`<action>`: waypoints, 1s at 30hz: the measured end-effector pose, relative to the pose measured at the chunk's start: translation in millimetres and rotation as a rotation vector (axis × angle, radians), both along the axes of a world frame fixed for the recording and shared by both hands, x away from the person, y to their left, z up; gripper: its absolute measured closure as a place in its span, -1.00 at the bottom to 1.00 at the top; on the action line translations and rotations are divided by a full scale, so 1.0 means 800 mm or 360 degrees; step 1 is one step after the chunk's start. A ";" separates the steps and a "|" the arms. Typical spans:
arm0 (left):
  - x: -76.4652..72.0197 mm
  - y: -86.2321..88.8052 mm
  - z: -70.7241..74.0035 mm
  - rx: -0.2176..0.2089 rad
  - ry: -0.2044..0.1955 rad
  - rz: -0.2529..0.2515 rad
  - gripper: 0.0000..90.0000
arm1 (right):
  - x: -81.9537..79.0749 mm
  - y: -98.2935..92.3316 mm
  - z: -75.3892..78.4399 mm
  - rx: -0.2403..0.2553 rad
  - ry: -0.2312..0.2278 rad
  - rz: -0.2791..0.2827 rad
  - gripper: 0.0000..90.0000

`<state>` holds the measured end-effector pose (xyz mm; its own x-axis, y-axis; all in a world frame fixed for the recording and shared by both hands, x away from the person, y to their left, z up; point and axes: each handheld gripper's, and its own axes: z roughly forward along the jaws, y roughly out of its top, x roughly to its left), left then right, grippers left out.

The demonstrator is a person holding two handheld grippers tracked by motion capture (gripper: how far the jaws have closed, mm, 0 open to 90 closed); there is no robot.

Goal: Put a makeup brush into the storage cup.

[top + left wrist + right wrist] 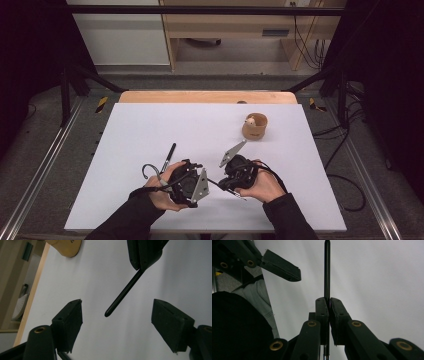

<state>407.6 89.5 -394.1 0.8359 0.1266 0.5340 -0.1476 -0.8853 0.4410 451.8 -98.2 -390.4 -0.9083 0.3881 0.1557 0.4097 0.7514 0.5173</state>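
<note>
White tabletop [150, 130] was mostly bare: wide free room left, far and right of the hands. Both hands sat close to the near edge, about mid-width, just beside each other. A tan cup [254, 127] with a small pale thing inside stood toward the far right, well apart from the hands. A second black pen [168, 157] lay flat just far-left of the left hand, tip pointing far.

Right gripper [328, 301] was clenched on a thin black pen [327, 270]; in the right gripper view the pads met on the shaft and the pen stuck straight out past them over the white surface. Right hand [262, 182] wrapped the gripper body, grey plate angled up toward the far side.

Left gripper [117, 315] was released, jaws standing apart, nothing pressed between them. In the left gripper view the held pen's free end hung in the gap between the jaws, touching neither pad. Left hand [165, 187] gripped its body, jaws aimed right toward the other gripper, cable looping off the left side.
</note>
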 end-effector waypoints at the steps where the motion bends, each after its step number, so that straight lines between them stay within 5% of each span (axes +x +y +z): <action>1: -0.001 -0.001 0.000 0.0013 -0.0007 -0.0006 -0.40 | 0.000 0.000 -0.001 0.0000 -0.0004 0.0009 0.91; 30: -0.013 -0.020 -0.020 0.0249 -0.0214 -0.0252 0.38 | -0.003 0.011 -0.003 0.0005 0.0047 0.0061 0.91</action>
<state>396.9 73.6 -410.4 0.7590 -0.0928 0.6445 -0.3377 -0.9023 0.2678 449.7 -89.6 -393.2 -0.9175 0.3526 0.1838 0.3958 0.7652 0.5077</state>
